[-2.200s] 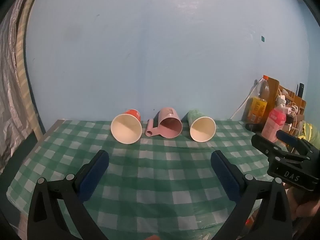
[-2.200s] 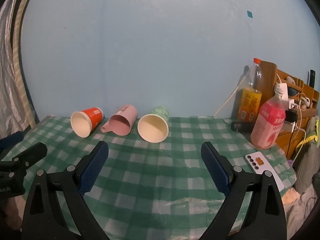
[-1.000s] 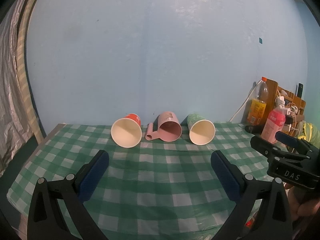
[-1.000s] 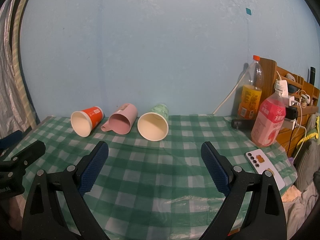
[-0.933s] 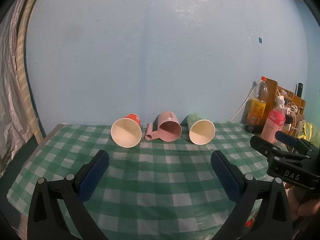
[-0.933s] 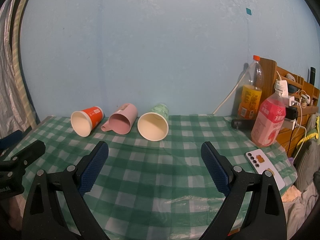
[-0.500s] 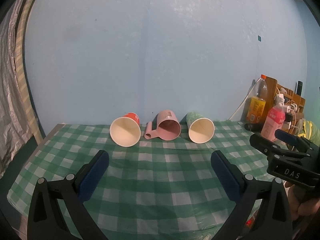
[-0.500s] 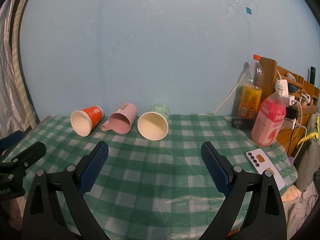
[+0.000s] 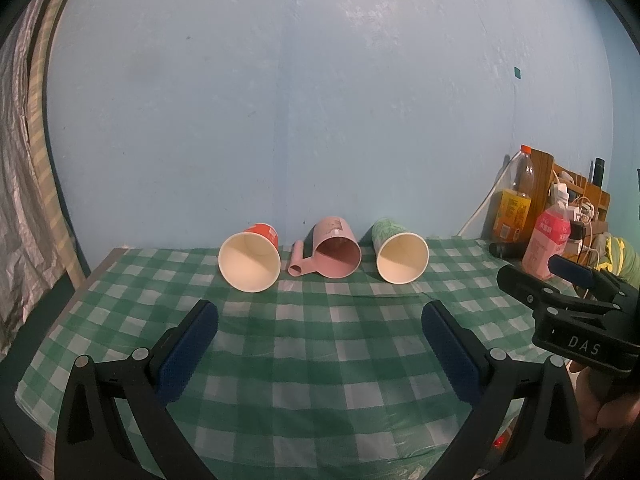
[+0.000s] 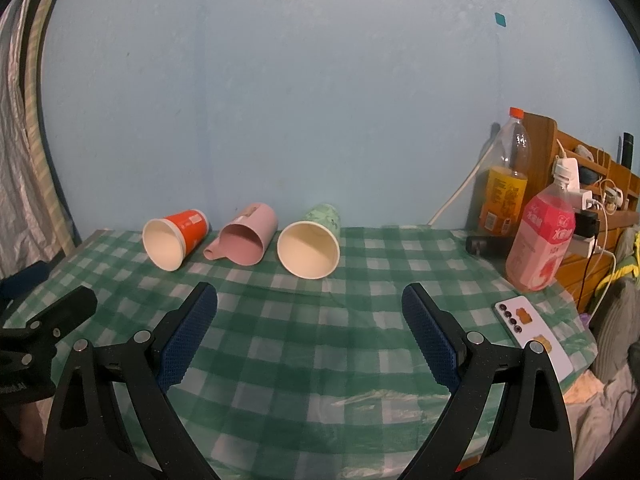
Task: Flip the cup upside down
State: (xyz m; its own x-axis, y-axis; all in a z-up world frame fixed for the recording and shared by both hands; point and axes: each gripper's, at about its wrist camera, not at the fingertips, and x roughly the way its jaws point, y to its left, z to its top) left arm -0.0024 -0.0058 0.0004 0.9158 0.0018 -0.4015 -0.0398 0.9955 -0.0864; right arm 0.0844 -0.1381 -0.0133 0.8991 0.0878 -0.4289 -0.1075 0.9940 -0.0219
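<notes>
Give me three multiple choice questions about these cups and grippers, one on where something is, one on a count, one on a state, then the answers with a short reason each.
1. Which cup lies between the other two?
A. red cup
B. pink mug
C. green cup

2. How many cups lie on the checked tablecloth?
A. two
B. three
C. four

3. How are the cups resting?
A. upright
B. upside down
C. on their sides

Answers:
1 B: the pink mug lies between the red cup and the green cup.
2 B: those three are on the checked tablecloth.
3 C: all mouths face the open left gripper and open right gripper.
</notes>
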